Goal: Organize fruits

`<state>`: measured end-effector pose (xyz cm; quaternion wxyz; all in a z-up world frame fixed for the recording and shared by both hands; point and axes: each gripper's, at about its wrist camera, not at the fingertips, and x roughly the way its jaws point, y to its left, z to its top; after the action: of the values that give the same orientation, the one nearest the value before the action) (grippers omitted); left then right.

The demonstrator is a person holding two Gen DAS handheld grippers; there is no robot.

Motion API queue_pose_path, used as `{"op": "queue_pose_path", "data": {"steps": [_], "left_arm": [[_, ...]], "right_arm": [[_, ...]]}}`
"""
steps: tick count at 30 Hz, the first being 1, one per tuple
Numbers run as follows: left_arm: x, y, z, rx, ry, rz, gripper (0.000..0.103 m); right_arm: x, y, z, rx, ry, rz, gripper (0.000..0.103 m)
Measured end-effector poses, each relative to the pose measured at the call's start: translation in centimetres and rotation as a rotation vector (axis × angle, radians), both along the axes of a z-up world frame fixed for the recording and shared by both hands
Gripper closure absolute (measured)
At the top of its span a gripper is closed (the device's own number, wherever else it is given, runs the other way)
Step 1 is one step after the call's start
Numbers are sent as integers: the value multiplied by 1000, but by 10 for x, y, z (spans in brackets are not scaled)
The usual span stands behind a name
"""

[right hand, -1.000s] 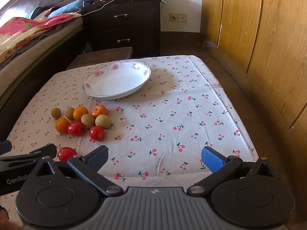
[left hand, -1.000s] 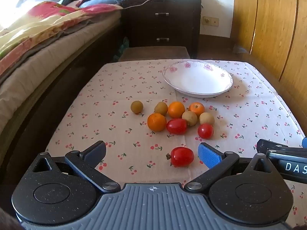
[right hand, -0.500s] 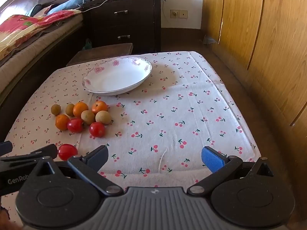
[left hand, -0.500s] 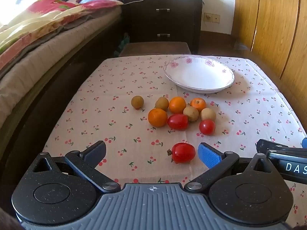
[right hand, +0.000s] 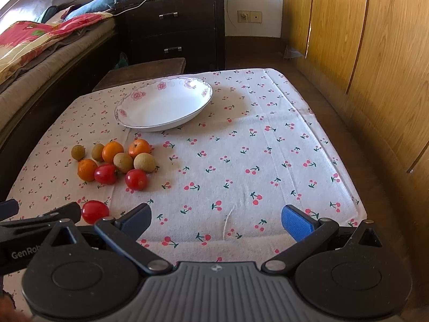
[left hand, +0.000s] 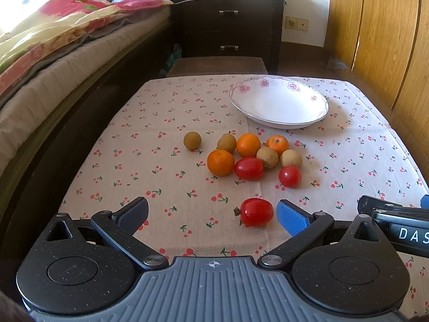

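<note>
The left gripper [left hand: 211, 214] hangs low over the near edge of the table with its fingers spread wide and nothing between them. A lone oval tomato [left hand: 256, 212] lies on the cloth just inside its blue right pad [left hand: 292, 217], apart from it; the tomato's long axis runs left to right, its green stem end pointing left. The right gripper [right hand: 215, 218] is also spread wide and empty, over bare cloth nearer the table's right side.

Beyond the lone tomato sits a loose cluster of fruit [left hand: 249, 155]: three oranges, four small brown round fruits, one of them off to the left, and two more red tomatoes. Behind the cluster stands a white bowl [left hand: 319, 99] with a pink flower rim, holding nothing.

The table is covered by a pale tablecloth [right hand: 268, 161] printed with small cherries. A bed [left hand: 53, 61] with a floral quilt runs along the left, a dark dresser [left hand: 228, 24] stands at the back, and wooden wardrobe doors [right hand: 362, 40] line the right.
</note>
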<state>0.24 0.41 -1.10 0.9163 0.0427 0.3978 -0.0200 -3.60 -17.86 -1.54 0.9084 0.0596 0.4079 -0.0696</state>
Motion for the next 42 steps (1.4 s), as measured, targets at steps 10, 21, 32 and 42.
{"op": "queue_pose_path", "data": {"steps": [10,21,32,42], "left_arm": [[0,-1,-1,-1,4,1,1],[0,-1,-1,-4,9,3,1],[0,-1,0,-11,20,6,2],[1,-1,0,-15,26,9,2]], "right_arm": [[0,0,0,3,2,0,0],[0,-1,-1,5,4,-1,0],[-1,0,-1,9,7,-3,0],[0,-1,-2,18,13,-5,0]]}}
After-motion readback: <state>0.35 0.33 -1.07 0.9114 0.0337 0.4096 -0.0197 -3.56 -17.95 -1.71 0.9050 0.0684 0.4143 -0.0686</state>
